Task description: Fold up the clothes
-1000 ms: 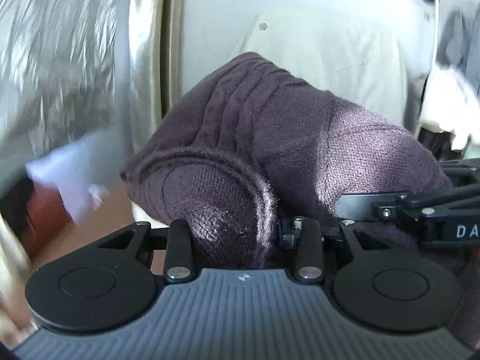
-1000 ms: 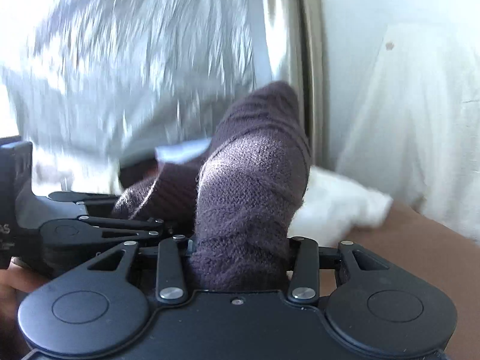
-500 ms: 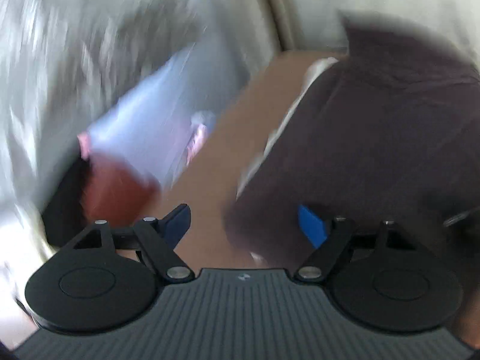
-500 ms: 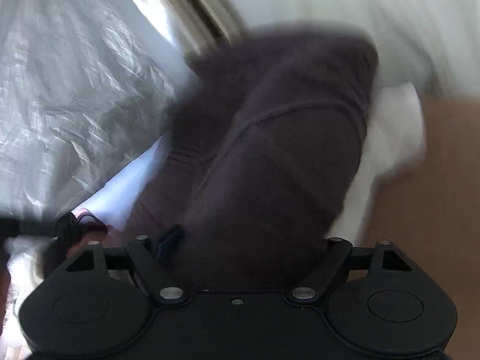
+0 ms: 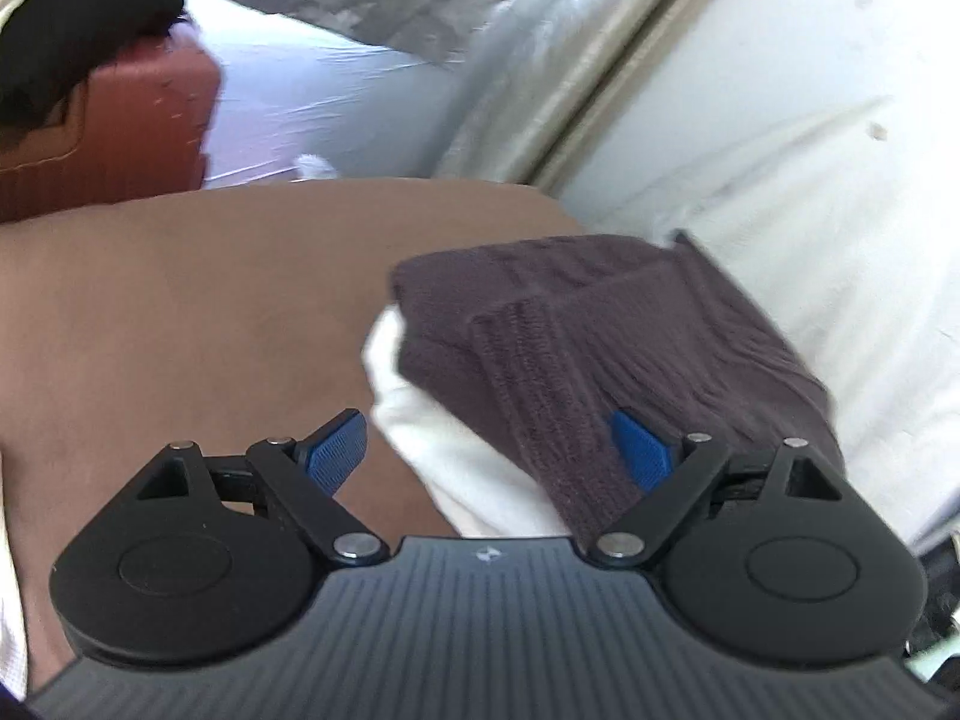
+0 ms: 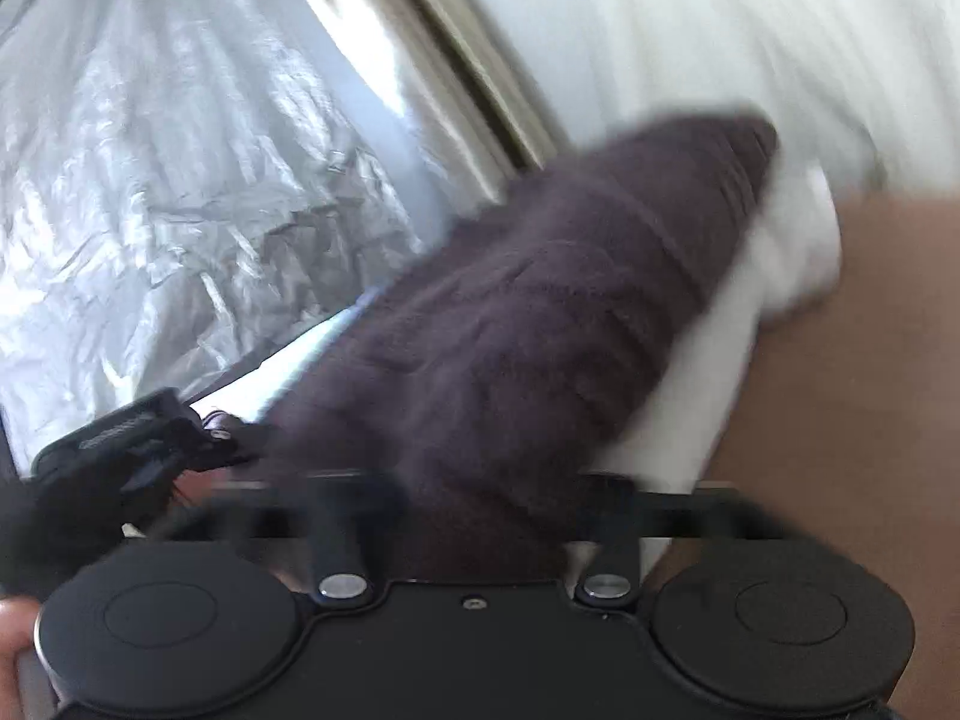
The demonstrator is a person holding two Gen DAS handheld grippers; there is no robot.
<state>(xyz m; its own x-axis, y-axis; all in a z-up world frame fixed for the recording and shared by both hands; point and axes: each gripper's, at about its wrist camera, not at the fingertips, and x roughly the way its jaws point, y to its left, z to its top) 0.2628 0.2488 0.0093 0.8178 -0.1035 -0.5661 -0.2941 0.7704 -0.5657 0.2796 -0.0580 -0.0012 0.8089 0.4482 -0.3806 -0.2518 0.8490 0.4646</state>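
Observation:
A dark purple knit sweater [image 5: 600, 324], folded, lies on a folded white garment [image 5: 420, 414] on the brown surface [image 5: 180, 312]. My left gripper [image 5: 486, 450] is at the pile's near corner with its jaws opening wide. The left blue pad [image 5: 336, 450] hangs free over the brown surface, and the right pad [image 5: 639, 450] sits against the sweater's edge without squeezing it. In the blurred right wrist view the sweater [image 6: 540, 312] runs back between the fingers of my right gripper [image 6: 486, 498]. Its jaws are closing on the knit, and its pads are hidden.
A red-brown case [image 5: 120, 132] with black cloth [image 5: 72, 30] on it stands at the far left. A crinkled silver sheet [image 6: 150, 180] hangs behind, and a white-draped shape [image 5: 810, 180] is at the right. The left gripper's body [image 6: 138, 444] shows beside the sweater.
Both grippers held the sweater up a second ago. They came down and opened, and the sweater now rests on the white garment. The left stays open; the right's fingers have narrowed on the knit.

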